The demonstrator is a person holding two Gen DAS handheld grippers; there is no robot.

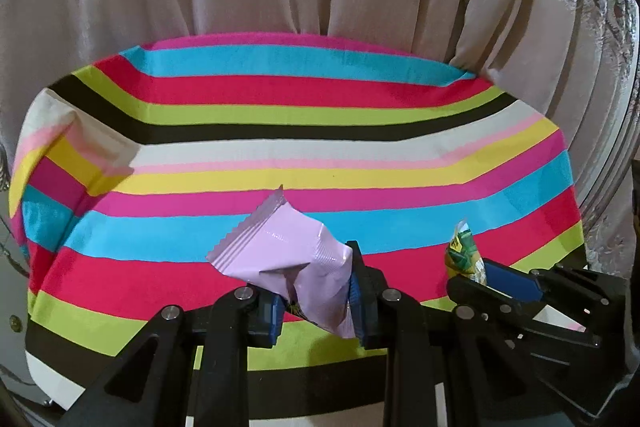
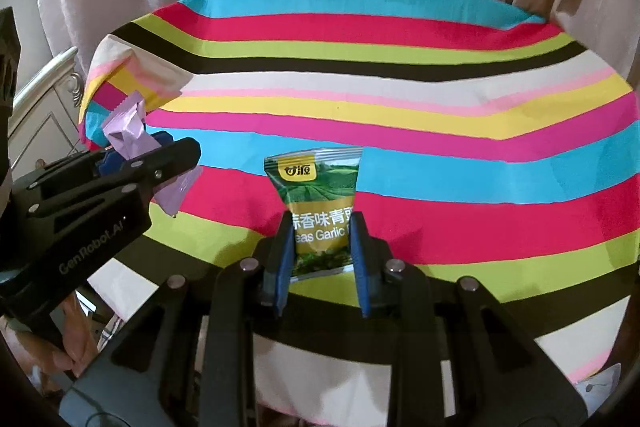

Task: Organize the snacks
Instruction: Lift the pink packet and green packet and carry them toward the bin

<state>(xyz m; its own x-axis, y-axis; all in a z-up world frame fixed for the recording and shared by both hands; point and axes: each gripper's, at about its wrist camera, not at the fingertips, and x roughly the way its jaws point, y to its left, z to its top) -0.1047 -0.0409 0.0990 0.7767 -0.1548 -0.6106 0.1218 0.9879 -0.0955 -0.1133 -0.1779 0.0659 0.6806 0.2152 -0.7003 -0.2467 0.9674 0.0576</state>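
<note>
Two packets up in the air over the striped tablecloth [image 1: 320, 123], one per hand. Left gripper [image 1: 316, 303] clamped on the lilac packet [image 1: 288, 251], pinched low near one end, body creased and folded where the blue pads [image 1: 357, 291] bite. Right gripper [image 2: 320, 263] closed on the green pea packet [image 2: 318, 211], held across its lower half, top seal standing upright and free above the jaws. Both clear of the cloth, side by side, lilac one to the left.

Light stuff, by the look of it: thin glossy film, puffed with air, small loose contents inside. Soft and crushable, so only a gentle squeeze wanted. Slick wrapper too, likely to slide if gripped on the bulging middle. Best hold probably the flat crimped seal at either end, or just inside it, where the film lies doubled and stiff. Lilac packet already buckled at the grip; risk of twisting or drooping on the way. No box or tray in sight yet for landing either one.
</note>
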